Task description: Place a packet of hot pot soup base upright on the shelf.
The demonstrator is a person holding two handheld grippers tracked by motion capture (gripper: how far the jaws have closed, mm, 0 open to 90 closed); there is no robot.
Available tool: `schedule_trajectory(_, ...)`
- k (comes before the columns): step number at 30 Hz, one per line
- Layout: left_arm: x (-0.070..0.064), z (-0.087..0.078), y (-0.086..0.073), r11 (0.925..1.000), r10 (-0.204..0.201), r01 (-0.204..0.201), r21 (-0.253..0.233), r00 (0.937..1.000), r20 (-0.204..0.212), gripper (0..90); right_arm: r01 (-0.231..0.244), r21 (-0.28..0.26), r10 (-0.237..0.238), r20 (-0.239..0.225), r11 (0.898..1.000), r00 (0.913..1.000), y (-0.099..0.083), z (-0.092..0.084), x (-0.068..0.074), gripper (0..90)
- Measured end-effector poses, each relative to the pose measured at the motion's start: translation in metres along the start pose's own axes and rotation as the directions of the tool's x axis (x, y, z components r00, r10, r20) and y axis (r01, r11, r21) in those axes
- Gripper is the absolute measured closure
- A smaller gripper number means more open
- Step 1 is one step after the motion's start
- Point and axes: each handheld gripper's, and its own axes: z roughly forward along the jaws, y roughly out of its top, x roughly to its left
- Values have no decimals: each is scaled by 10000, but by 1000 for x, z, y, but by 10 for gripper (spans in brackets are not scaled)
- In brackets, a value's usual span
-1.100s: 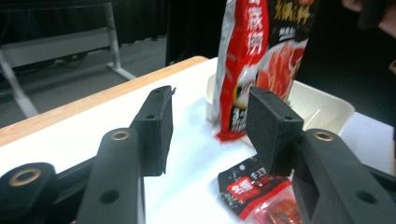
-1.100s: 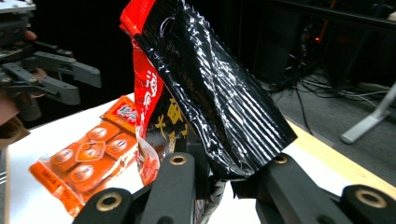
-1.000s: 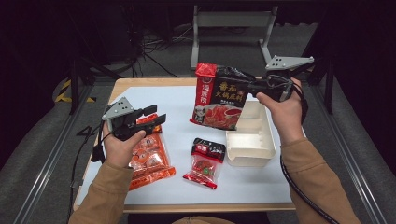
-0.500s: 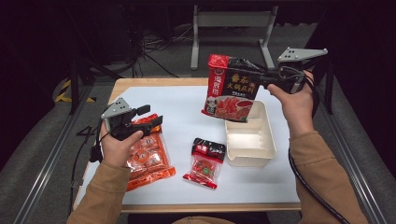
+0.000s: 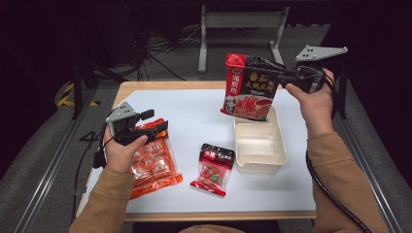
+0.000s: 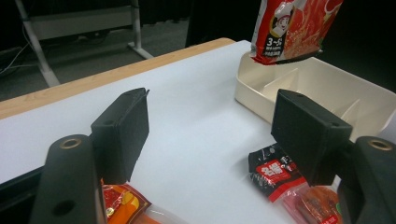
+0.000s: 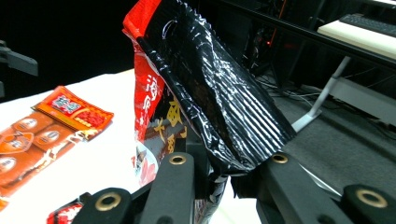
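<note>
Tan sleeves; black gripper (image 5: 154,125) jaws, brass screws, grey plates, black cables.

On the table (image 5: 194,121), the divided tray (image 5: 260,145) sits toward the right side, with the small packet (image 5: 214,167) just left of its near end. Further left, near the table's left edge, lies the flat multi-pack (image 5: 153,165), with the left gripper (image 5: 155,124) over its far end. The large pouch (image 5: 248,87) hangs upright in the air above the tray's far end, held at its upper right edge by the right gripper (image 5: 286,77), apart from the tray
</note>
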Motion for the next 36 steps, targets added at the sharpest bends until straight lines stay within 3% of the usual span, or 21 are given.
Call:
schedule_trajectory(12, 0, 2, -2, 10000, -46, 46, 79, 10000, 16, 281, 304, 154, -311, 496, 9994, 9983, -10, 0, -13, 795)
schedule_trajectory(36, 0, 4, -3, 9999, -40, 38, 148, 9999, 111, 262, 274, 464, -298, 507, 9985, 9983, -43, 19, -23, 791)
